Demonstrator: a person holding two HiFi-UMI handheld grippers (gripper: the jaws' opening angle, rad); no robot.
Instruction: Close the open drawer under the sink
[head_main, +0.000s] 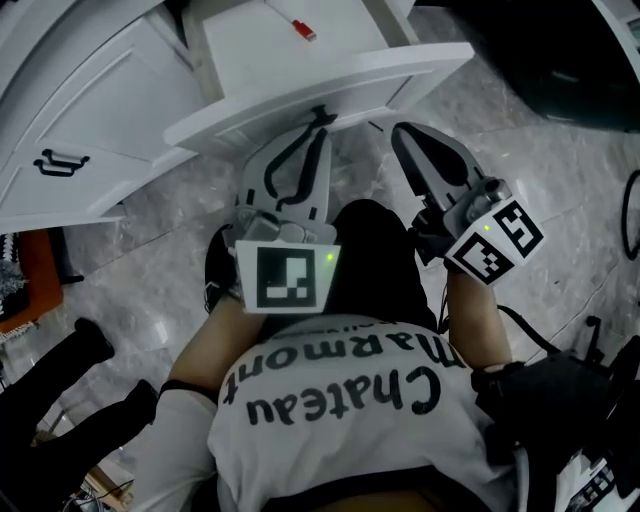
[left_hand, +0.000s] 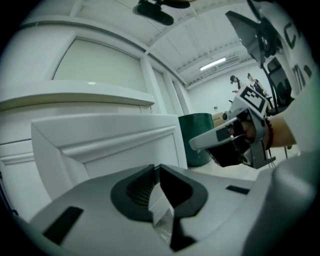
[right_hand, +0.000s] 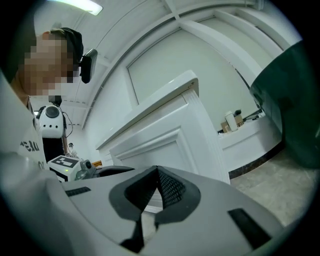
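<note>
Drawer (head_main: 330, 90) juts out toward the person, its length running left-right.

White drawer (head_main: 320, 93) — open, pulled well out, moulded panel front.

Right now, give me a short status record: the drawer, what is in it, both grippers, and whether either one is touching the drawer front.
drawer: open, pulled out from the white cabinet
contents: one small red item
left gripper: jaws together, nothing held, tip at the drawer front
right gripper: jaws together, nothing held, tip just below the drawer front
contact: cannot tell for either gripper
</note>
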